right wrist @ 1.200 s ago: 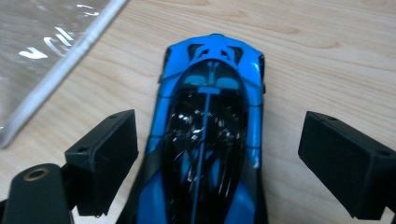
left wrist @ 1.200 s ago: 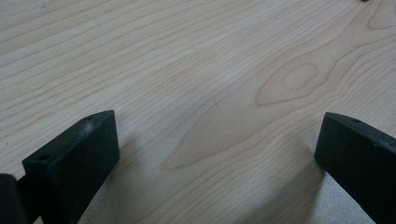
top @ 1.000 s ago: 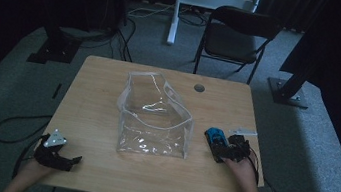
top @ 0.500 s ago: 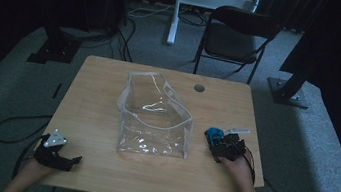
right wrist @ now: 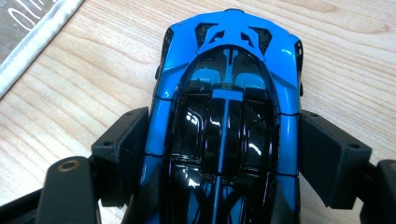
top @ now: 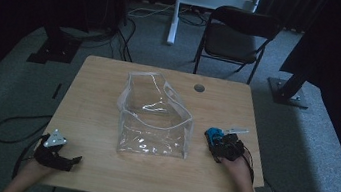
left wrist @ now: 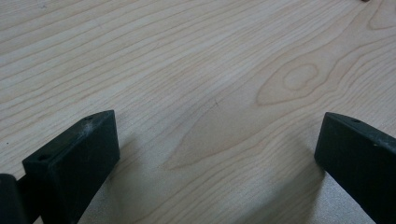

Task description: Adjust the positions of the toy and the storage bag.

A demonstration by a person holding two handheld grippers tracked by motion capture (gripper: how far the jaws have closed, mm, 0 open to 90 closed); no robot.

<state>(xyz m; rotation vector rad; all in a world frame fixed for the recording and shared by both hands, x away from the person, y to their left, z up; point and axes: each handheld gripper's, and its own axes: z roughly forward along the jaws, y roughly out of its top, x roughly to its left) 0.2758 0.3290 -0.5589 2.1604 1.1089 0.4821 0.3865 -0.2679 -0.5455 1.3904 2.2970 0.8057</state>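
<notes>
a: toy car — where did we have it at that point?
b: on the table, just right of the clear bag, betw. the jaws of our right gripper. in the right gripper view both pads sat against its blue flanks, so we read that as a grip, car not lifted yet.
a: and the left gripper?
b: jaws wide, nothing betw. them, parked on bare wood at the near left corner.
a: so progress?
b: early, we judged. the grab was about done; the lift and getting the car into the bag's open top were left, and we guessed the left gripper might need to steady the bag.
a: vs. the earlier frame?
b: right jaws had just been closing in on the car. bag and car sat where they were, left gripper too.
</notes>
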